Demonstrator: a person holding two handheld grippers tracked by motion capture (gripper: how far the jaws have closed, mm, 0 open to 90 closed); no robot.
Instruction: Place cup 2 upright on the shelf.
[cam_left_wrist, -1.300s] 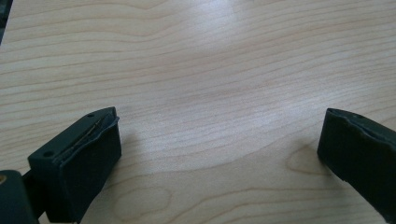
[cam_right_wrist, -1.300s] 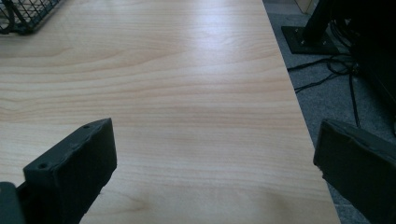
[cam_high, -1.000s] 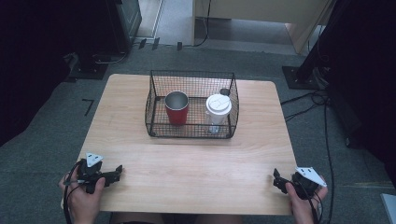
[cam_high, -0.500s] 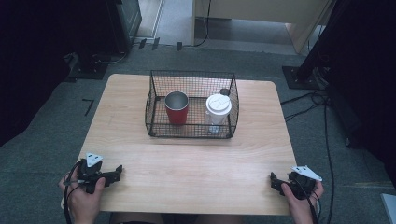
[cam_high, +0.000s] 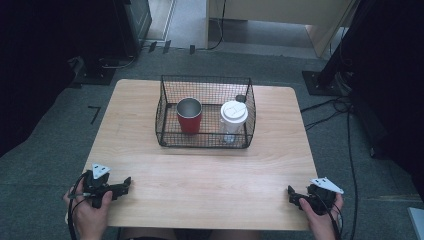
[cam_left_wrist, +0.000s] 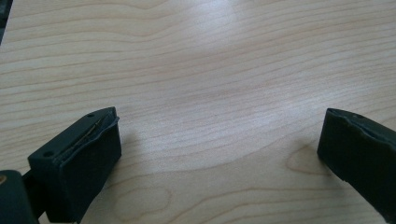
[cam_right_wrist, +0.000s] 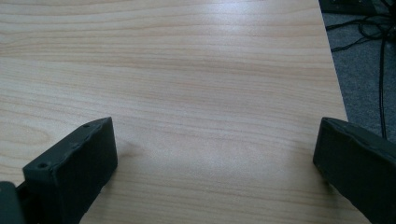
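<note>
While both sit low at the near corners of the pale wood-grain counter (cam_high: 200, 175), the left gripper (cam_high: 125, 184) and the right gripper (cam_high: 292, 194) each hold their matte black, blocky jaws spread wide with bare wood between them, gripping nothing. Nearest ahead of them, well apart toward the counter's far half, stands a black wire-mesh basket (cam_high: 205, 142), rectangular and open-topped. Inside it, on the left, a red cylindrical cup with a shiny metal interior (cam_high: 189, 115) stands upright; just beside it on the right stands a clear tumbler capped with a white round lid (cam_high: 233, 117), also upright. The counter top is smooth, with rounded corners, and grey carpeted floor (cam_high: 60, 135) surrounds it.
</note>
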